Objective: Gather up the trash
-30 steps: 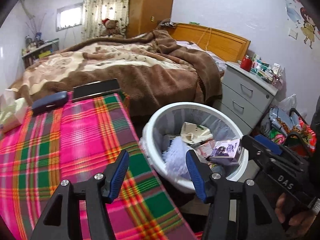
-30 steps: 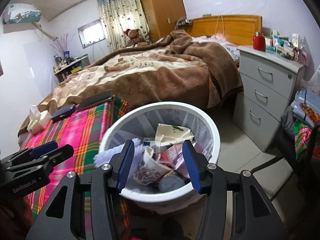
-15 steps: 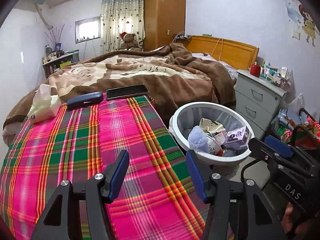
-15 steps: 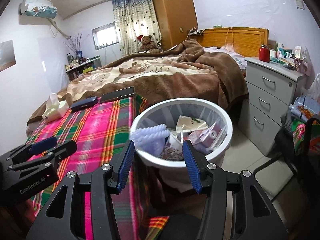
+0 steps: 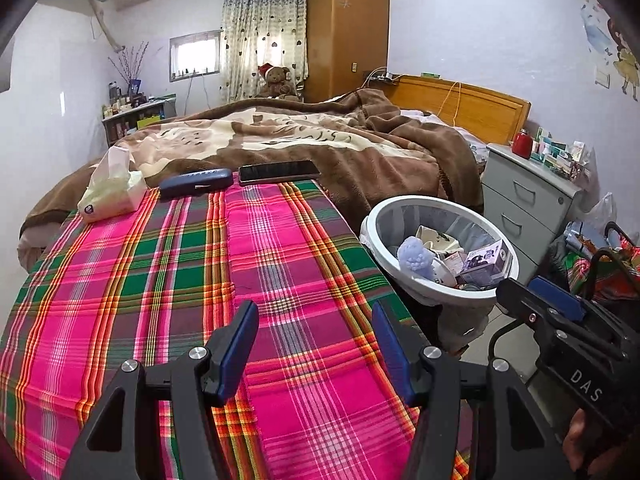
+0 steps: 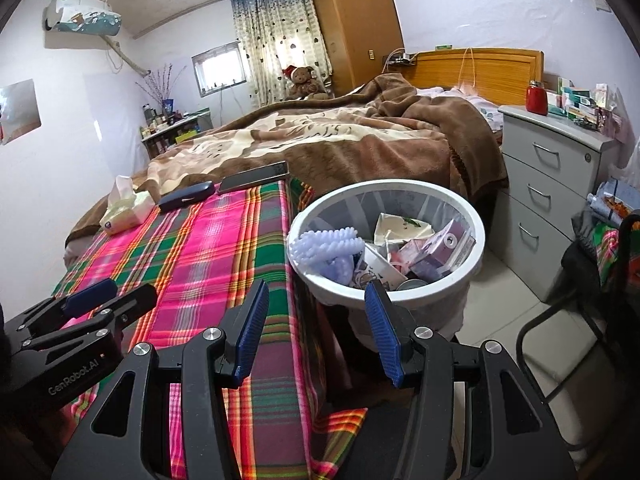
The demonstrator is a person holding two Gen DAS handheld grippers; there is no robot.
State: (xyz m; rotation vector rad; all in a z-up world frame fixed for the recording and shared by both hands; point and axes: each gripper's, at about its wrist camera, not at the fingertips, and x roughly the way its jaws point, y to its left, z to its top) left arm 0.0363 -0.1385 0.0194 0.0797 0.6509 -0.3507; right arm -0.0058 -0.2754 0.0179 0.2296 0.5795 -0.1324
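Under the left tongs [image 5: 314, 344] lies a bright checked cloth [image 5: 192, 272], pink, green and orange. These tongs are spread wide with nothing between their blue pads [image 5: 236, 350]. The right tongs [image 6: 316, 330] are spread wide too and hold nothing. They hang over the edge of the cloth, with the white bin [image 6: 460, 276] just ahead of them and a little to their right.

The bin stands just beside the cloth, to the right of the left tongs [image 5: 436, 204]. It is lined with a thin bag. The trash [image 6: 416, 248] is inside it: crumpled paper, small boxes, a paper cup and a pale purple bumpy thing [image 6: 326, 246] that leans on the near rim.

Far ahead of both tongs, at the far end of the cloth, lie a dark blue case [image 5: 196, 184], a black phone [image 5: 280, 171] next to it, and a pack of tissues [image 5: 112, 192] to the left. Past them is a bed with a brown blanket [image 5: 320, 136]. A gray drawer chest [image 6: 552, 168] stands to the right of the bin, with a red cup [image 6: 537, 98] on top.
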